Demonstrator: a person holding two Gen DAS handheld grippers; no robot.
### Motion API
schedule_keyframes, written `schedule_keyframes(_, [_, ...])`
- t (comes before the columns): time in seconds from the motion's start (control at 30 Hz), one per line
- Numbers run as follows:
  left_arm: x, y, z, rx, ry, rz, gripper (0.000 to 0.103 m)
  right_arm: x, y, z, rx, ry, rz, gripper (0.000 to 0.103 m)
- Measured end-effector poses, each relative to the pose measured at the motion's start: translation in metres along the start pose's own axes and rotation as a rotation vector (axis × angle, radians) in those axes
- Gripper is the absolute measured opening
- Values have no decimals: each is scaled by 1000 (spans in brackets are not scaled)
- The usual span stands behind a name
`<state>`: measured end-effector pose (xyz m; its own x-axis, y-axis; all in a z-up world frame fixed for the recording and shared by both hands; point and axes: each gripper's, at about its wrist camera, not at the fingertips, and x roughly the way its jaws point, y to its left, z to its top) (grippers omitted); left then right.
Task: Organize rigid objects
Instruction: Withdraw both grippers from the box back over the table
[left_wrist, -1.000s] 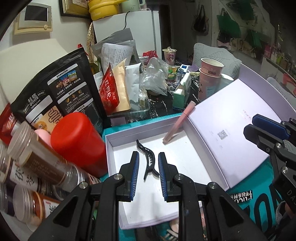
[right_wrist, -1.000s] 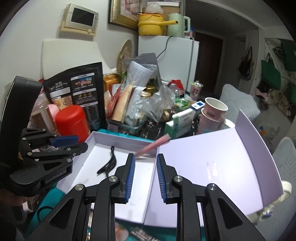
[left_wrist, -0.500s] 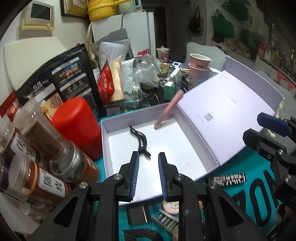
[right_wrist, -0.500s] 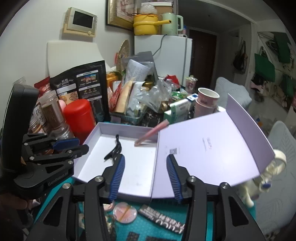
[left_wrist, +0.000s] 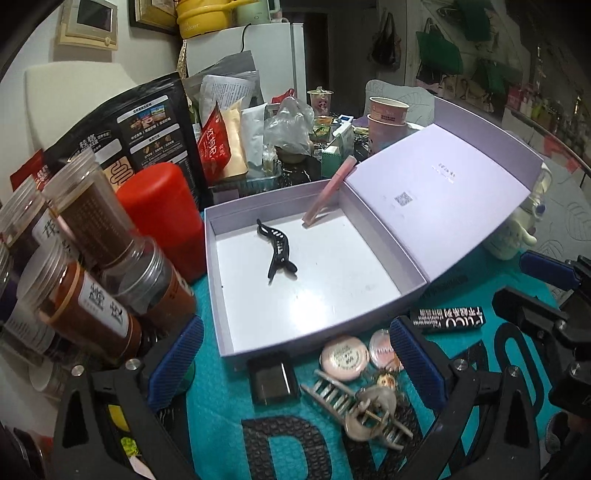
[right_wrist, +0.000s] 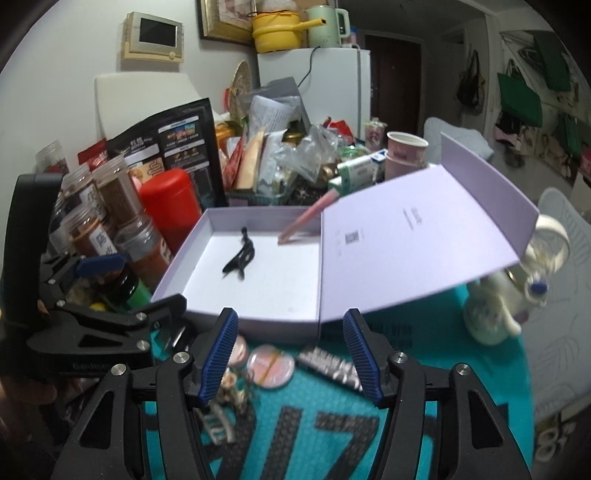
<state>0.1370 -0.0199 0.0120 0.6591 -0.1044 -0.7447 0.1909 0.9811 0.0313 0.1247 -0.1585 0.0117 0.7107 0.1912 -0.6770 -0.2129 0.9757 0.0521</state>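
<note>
An open lilac box (left_wrist: 218, 258) holds a black hair clip (left_wrist: 277, 247) and a pink tube (left_wrist: 325, 195) leaning in its far corner; its lid (left_wrist: 443, 192) lies back to the right. My left gripper (left_wrist: 295, 354) hovers over the teal mat in front of the box, jaws opening wide. Below them lie a black square case (left_wrist: 273, 380), a round pink compact (left_wrist: 343, 356) and a beige claw clip (left_wrist: 362, 406), none of them touched. My right gripper (right_wrist: 290, 332) is also opening, empty, near the box's front wall (right_wrist: 258, 325), above a compact (right_wrist: 269, 365) and a black labelled tube (right_wrist: 328, 365).
Spice jars (left_wrist: 92, 221) and a red canister (left_wrist: 159, 218) crowd the box's left side. Bags, packets and paper cups (left_wrist: 388, 118) stand behind it. A white ceramic figure (right_wrist: 498, 306) stands under the lid's right edge. The teal mat (left_wrist: 221, 406) spreads across the foreground.
Both grippers have drawn back from over the box to the mat in front of it. The left jaws went from nearly shut to wide open. The right jaws widened.
</note>
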Motion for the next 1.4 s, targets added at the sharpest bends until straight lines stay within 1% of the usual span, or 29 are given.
schedule_keyframes(0.27, [-9, 0, -18, 7, 13, 7, 103, -14, 5, -22, -19, -15, -23, 65])
schedule_keyframes(0.37, [-16, 1, -24, 6, -14, 16, 103, -16, 7, -28, -16, -9, -10, 65])
schedule_keyframes(0.47, [-18, 2, -29, 8, -19, 33, 103, -17, 9, -33, -14, -8, -7, 65])
schedule_keyframes(0.6, [-20, 4, -36, -9, -15, -2, 103, -18, 9, -37, -8, -8, -4, 65])
schedule_keyframes(0.7, [-20, 7, -41, -30, -8, -11, 103, -17, 8, -40, 5, -5, 9, 65])
schedule_keyframes(0.87, [-14, 8, -51, -51, 27, -46, 103, -15, 7, -47, 16, 2, 21, 65])
schedule_keyframes(1.07, [-11, 7, -64, -78, 49, -83, 103, -10, 5, -57, 28, 18, 32, 65])
schedule_keyframes(1.13, [-9, 3, -67, -71, 62, -88, 103, -8, 5, -61, 26, 22, 28, 65])
schedule_keyframes(1.23, [-5, -4, -70, -65, 62, -90, 103, -3, 4, -68, 28, 34, 25, 65])
schedule_keyframes(1.33, [2, -11, -70, -63, 72, -110, 103, 4, 1, -75, 41, 55, 32, 65])
schedule_keyframes(1.4, [6, -15, -70, -59, 76, -110, 103, 7, -2, -79, 46, 67, 38, 65])
